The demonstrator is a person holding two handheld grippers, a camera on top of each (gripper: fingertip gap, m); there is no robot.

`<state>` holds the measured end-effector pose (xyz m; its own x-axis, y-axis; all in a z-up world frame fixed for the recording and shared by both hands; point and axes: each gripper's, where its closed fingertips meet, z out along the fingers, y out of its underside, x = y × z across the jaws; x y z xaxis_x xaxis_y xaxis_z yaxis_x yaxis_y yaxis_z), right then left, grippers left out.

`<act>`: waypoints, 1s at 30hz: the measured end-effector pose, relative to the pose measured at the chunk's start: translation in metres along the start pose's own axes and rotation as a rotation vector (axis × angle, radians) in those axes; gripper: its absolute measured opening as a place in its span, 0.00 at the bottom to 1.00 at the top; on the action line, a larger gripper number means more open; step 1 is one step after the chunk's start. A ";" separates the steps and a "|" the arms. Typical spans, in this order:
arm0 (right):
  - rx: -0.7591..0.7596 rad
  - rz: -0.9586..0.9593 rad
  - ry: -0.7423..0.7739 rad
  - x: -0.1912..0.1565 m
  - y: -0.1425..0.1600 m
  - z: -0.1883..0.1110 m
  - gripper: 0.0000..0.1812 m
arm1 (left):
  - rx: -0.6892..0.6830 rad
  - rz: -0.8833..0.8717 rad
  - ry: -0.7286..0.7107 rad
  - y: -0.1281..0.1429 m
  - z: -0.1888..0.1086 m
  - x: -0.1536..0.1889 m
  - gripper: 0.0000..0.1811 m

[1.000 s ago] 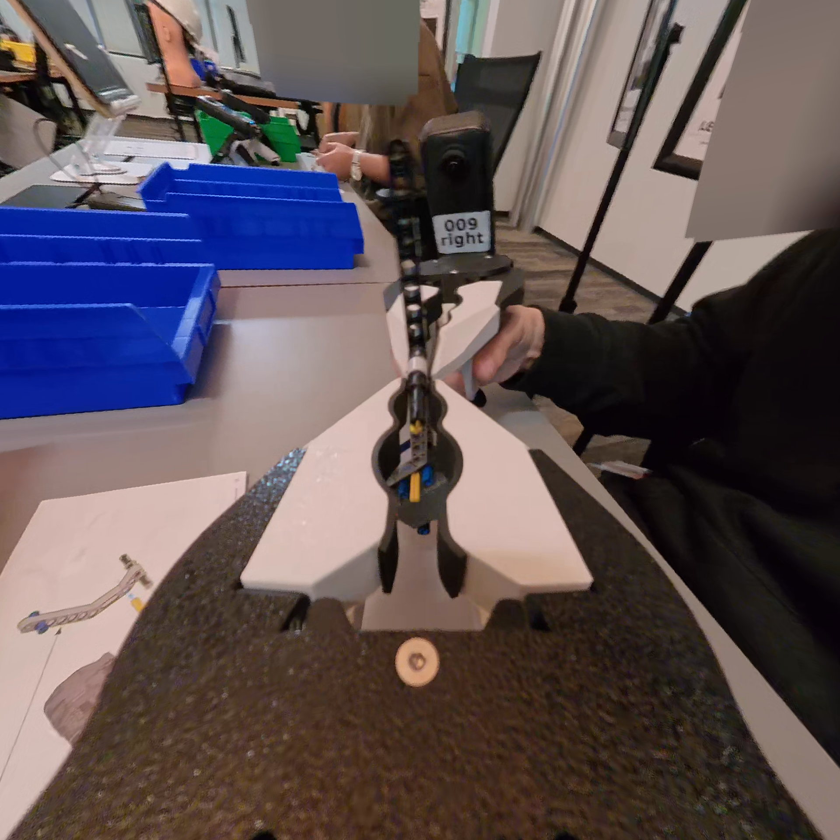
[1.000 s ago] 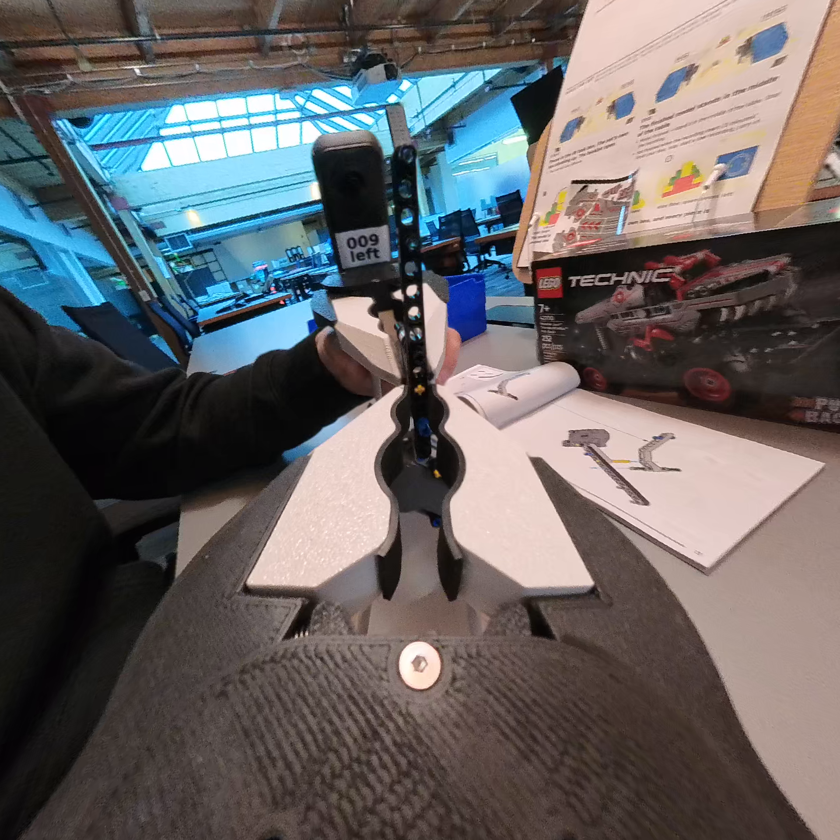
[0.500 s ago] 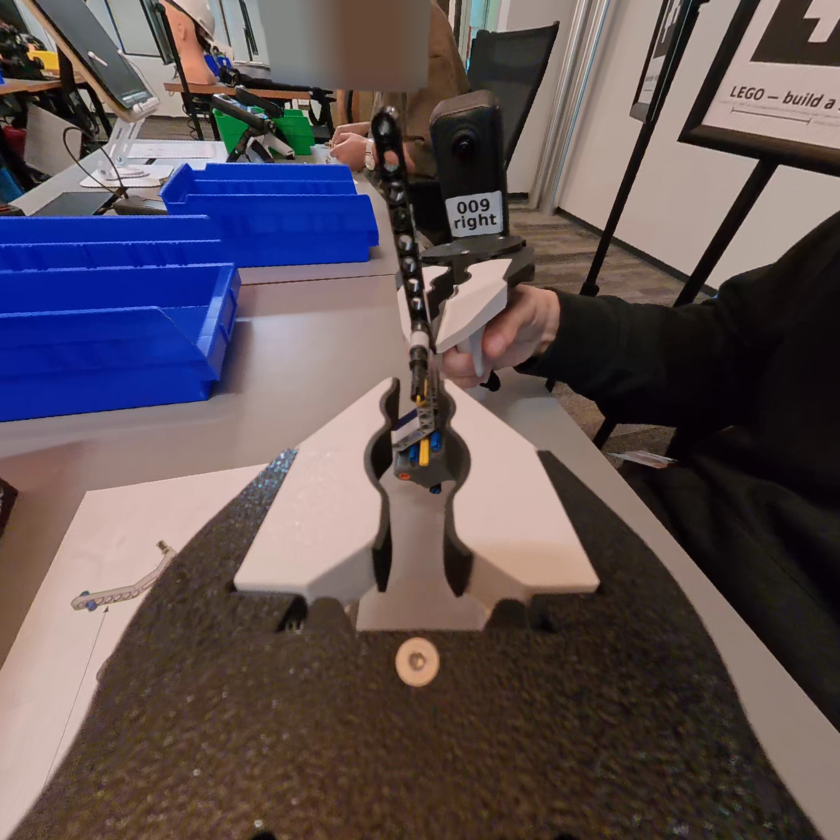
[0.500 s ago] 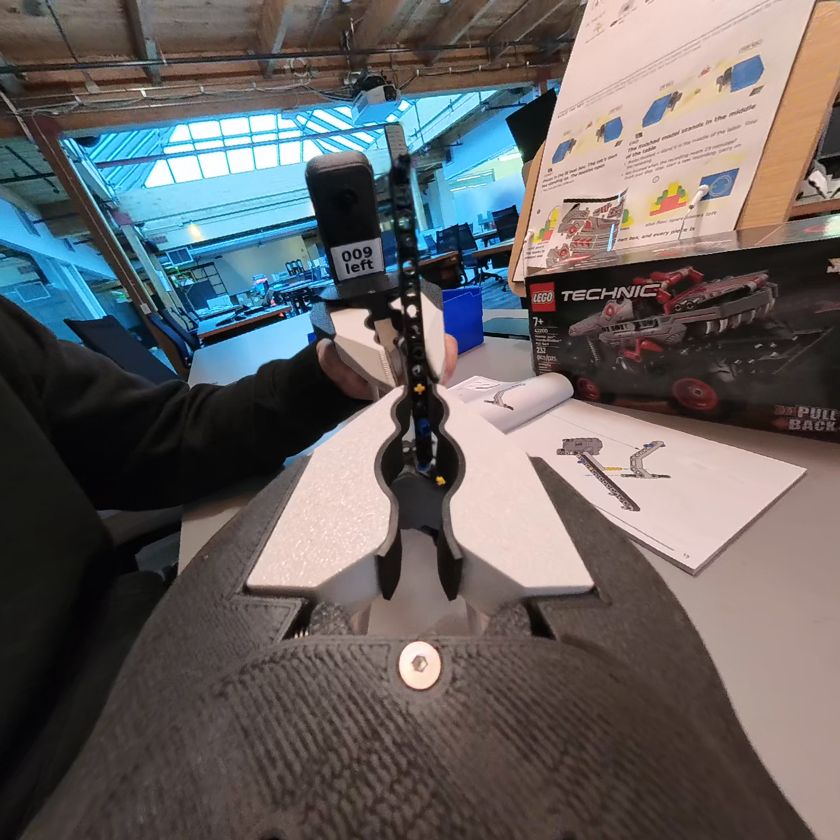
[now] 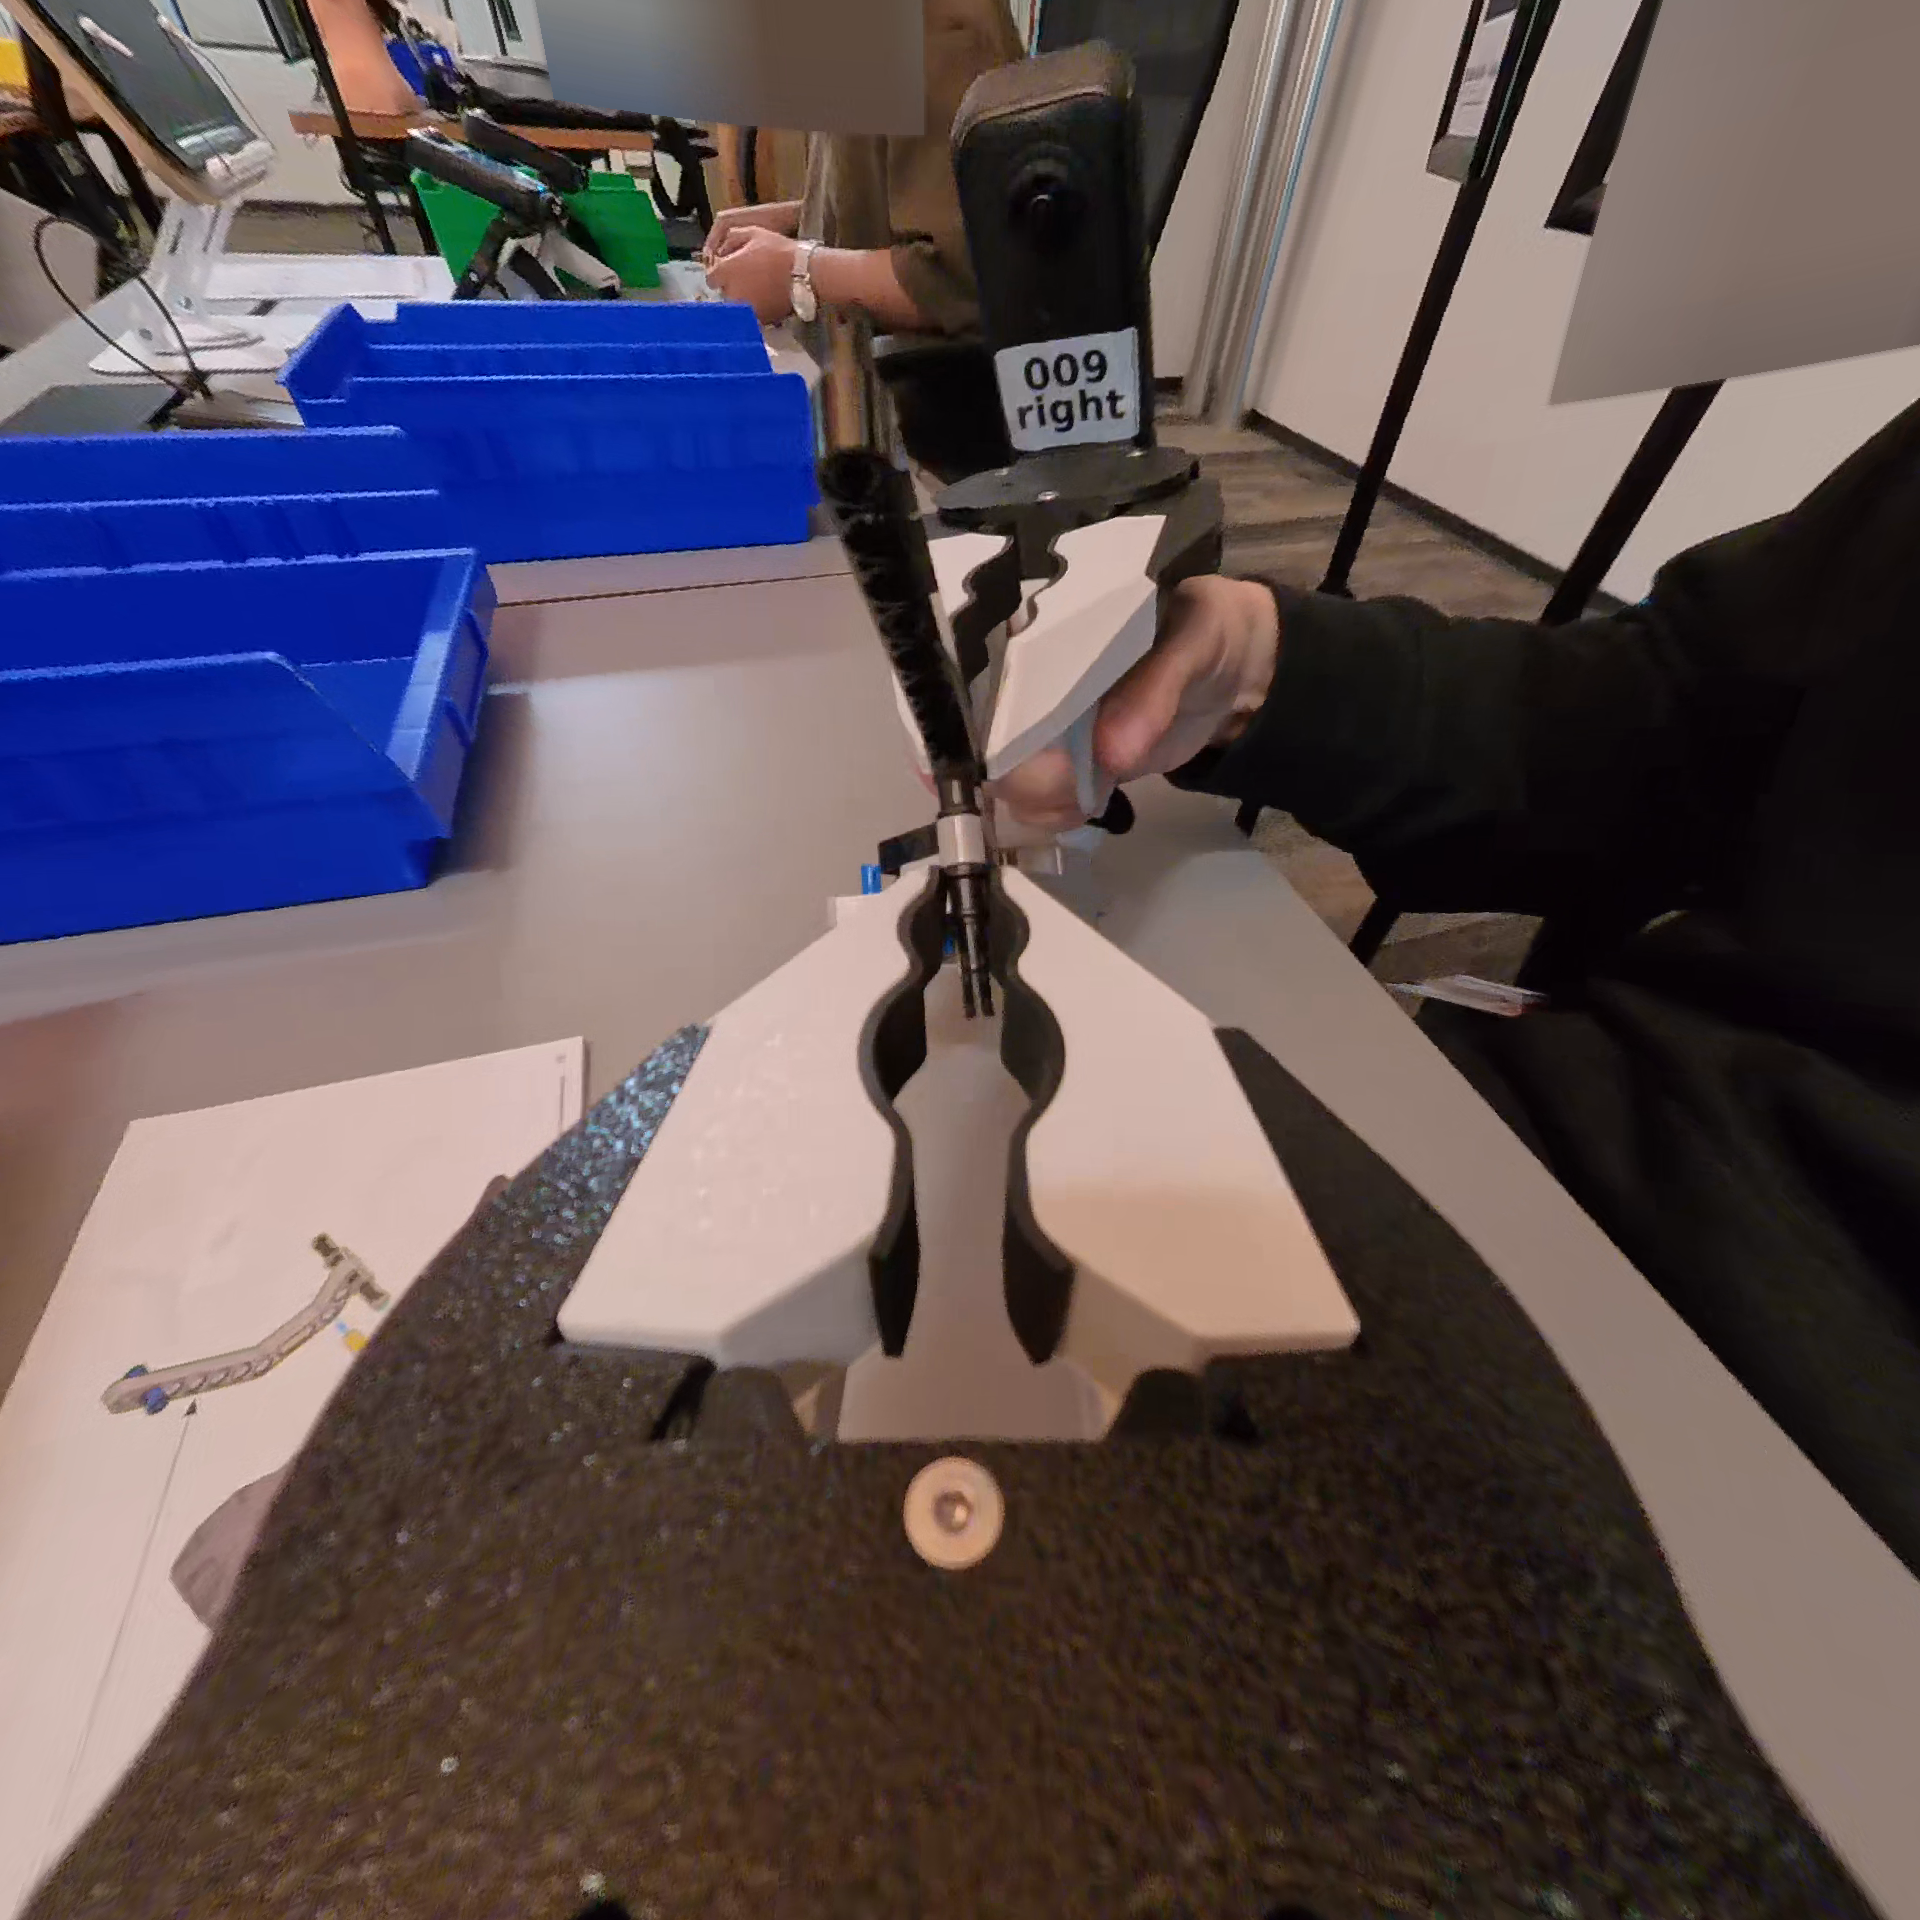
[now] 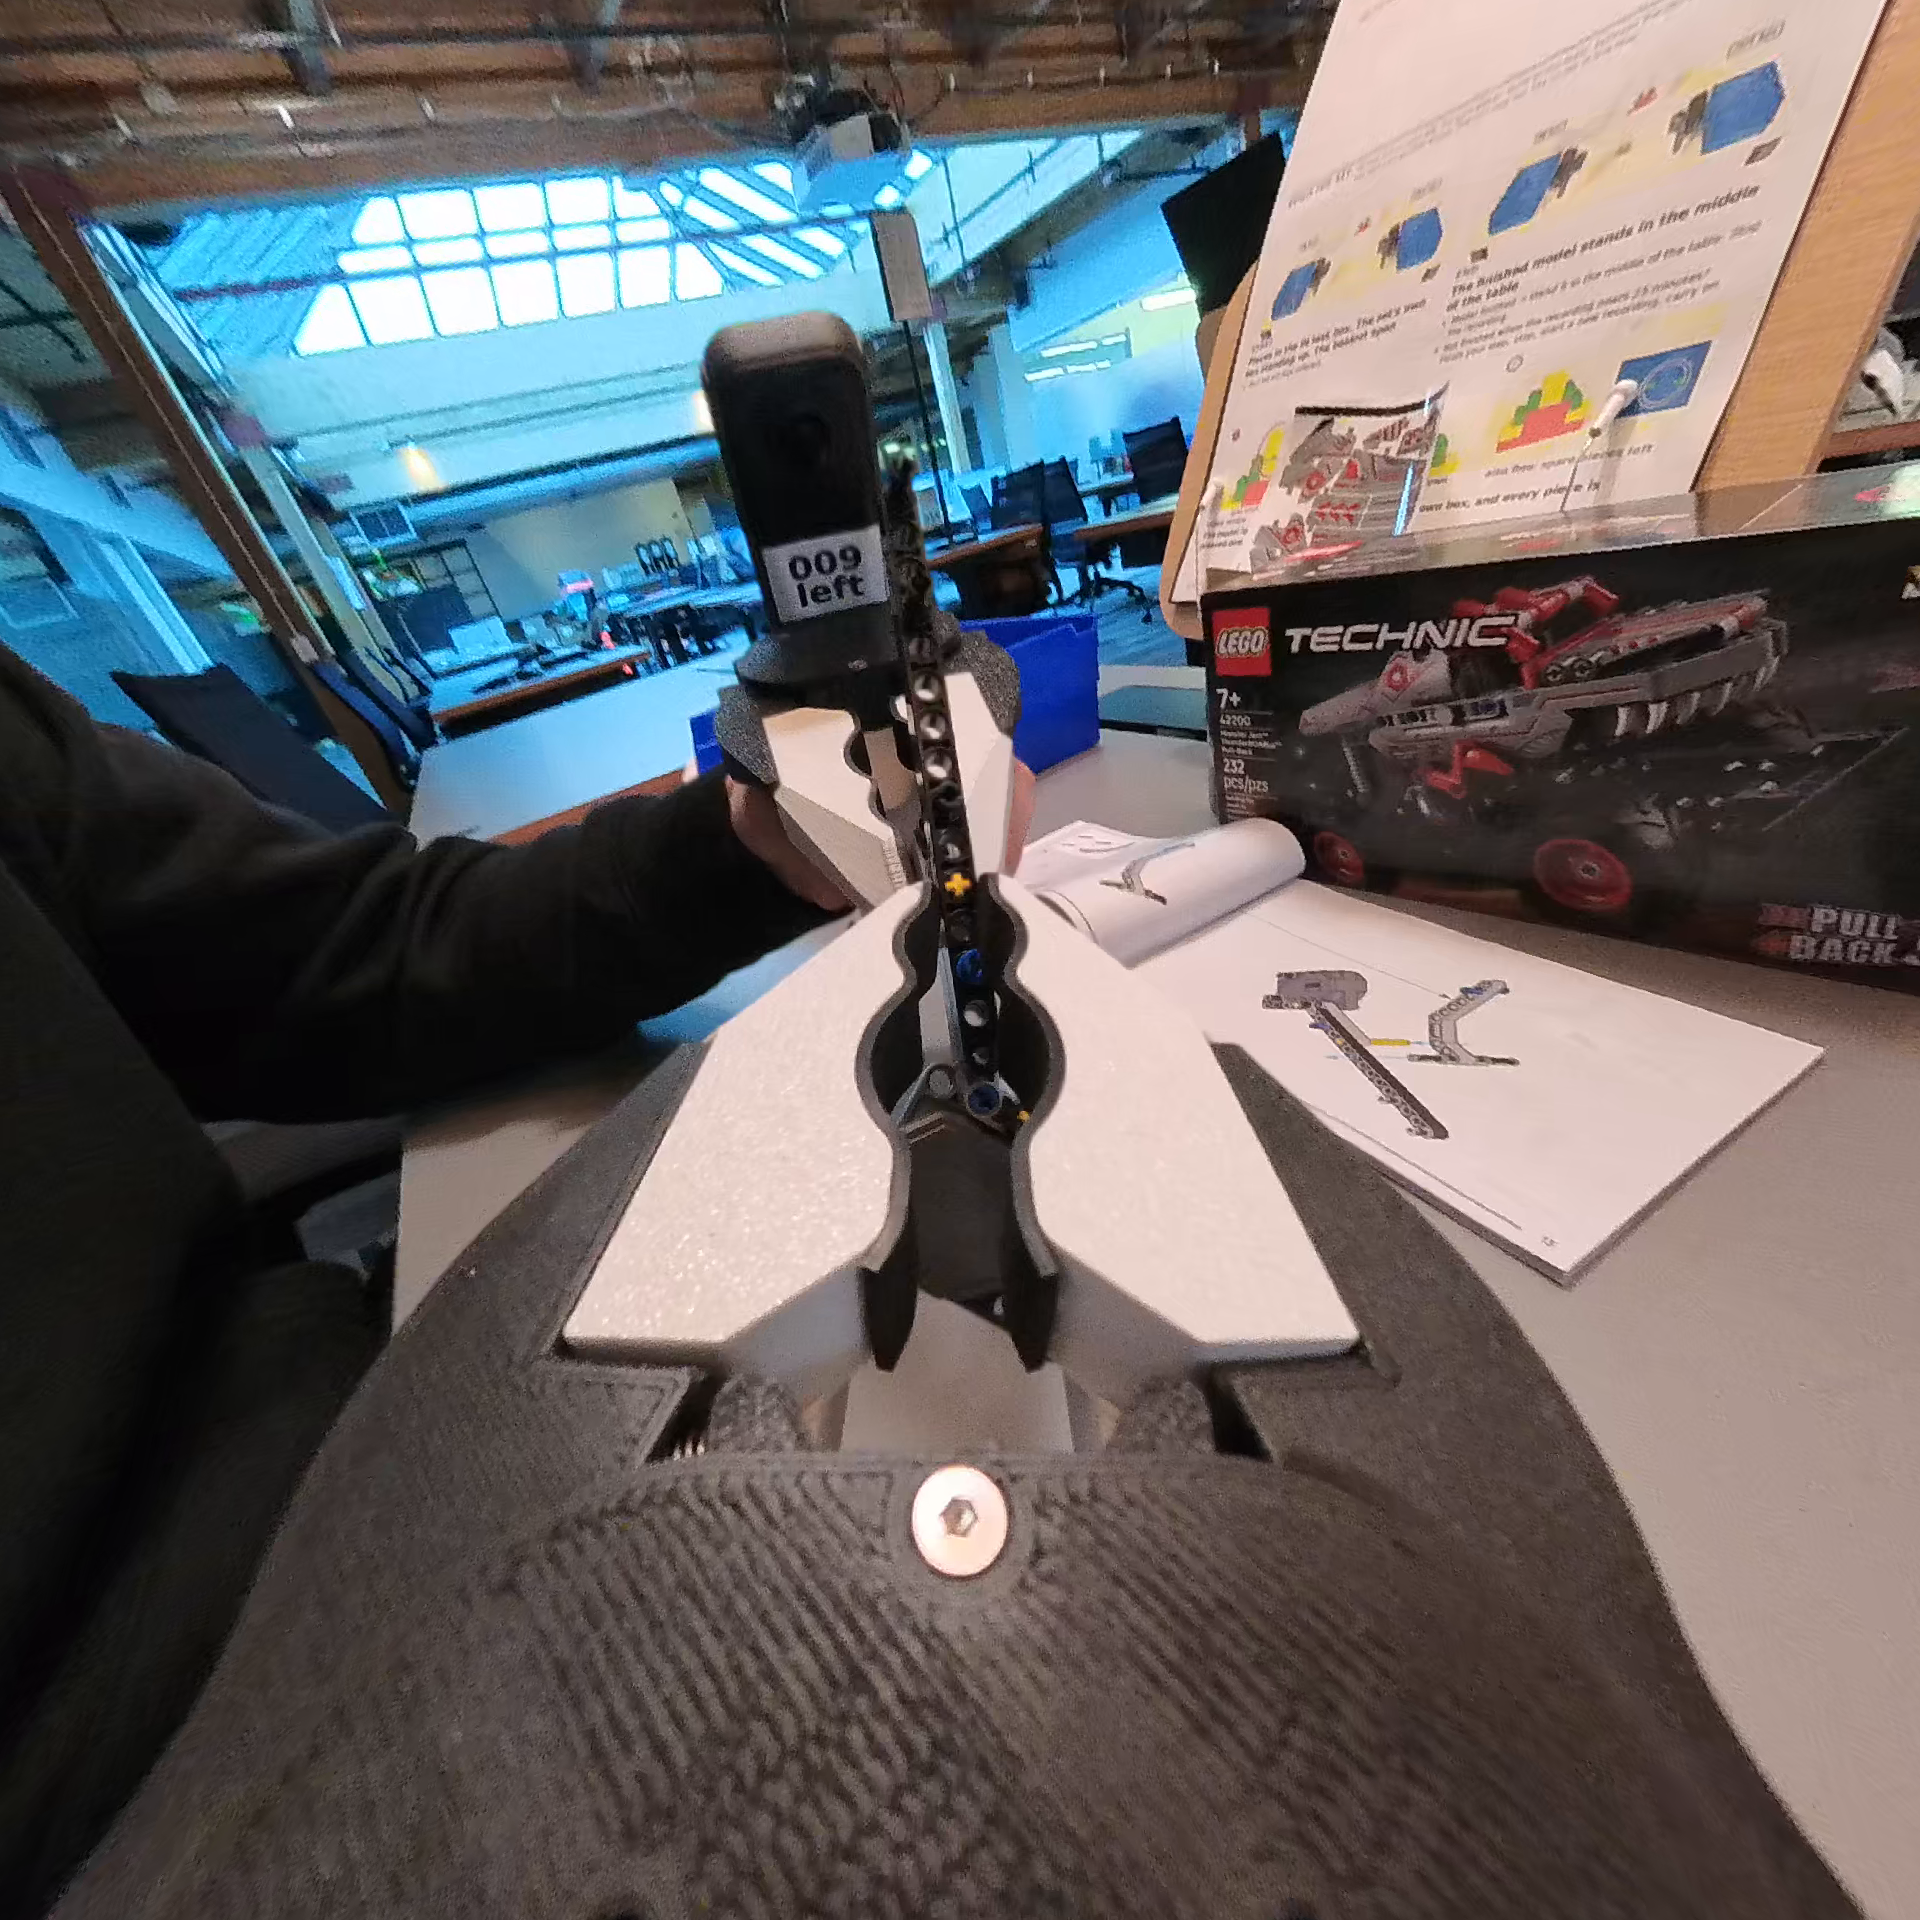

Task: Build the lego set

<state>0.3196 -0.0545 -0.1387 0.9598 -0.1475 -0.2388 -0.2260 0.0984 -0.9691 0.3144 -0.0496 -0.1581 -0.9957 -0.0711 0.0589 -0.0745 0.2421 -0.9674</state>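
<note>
A long black holed Lego beam [image 5: 899,623] stands nearly upright between my two grippers, which face each other tip to tip. My left gripper [image 5: 964,899] is shut on its lower end, just below a light grey bush [image 5: 961,831]. My right gripper [image 6: 956,904] is shut on the same beam [image 6: 935,748] near a yellow axle end [image 6: 957,884]. A blue pin [image 6: 968,964] and a grey angled part [image 6: 932,1091] hang below, seen between its fingers. Each gripper also shows in the other's view: the right [image 5: 992,779], the left [image 6: 899,862].
Blue bins [image 5: 208,707] stand on the grey table [image 5: 675,779] to the left. An open instruction booklet lies beside me [image 5: 260,1247] [image 6: 1507,1091]. The set's box [image 6: 1558,727] and a propped instruction sheet [image 6: 1558,260] stand at the right. Another person's hands [image 5: 758,260] work at the far table. Only a small space, under 4 cm, lies between the two pairs of fingers.
The beam has turned edge-on and leans left in the left view. The grey part with yellow and blue pins has left the left gripper's hollow and now shows between the right gripper's fingers.
</note>
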 end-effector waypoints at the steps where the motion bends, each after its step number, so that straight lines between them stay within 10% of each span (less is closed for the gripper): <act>1: -0.010 -0.006 0.009 0.001 0.002 -0.001 0.03 | 0.007 0.009 -0.007 0.000 0.000 -0.001 0.02; 22: -0.124 0.033 0.060 0.018 0.038 0.005 0.03 | -0.037 -0.020 -0.061 0.015 0.001 -0.014 0.03; 30: 0.068 0.146 0.121 0.034 0.020 0.009 0.03 | 0.064 -0.132 -0.148 0.005 -0.005 -0.035 0.03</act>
<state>0.3493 -0.0486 -0.1655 0.8899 -0.2432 -0.3860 -0.3457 0.1928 -0.9183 0.3484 -0.0412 -0.1642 -0.9584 -0.2403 0.1538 -0.1953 0.1592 -0.9677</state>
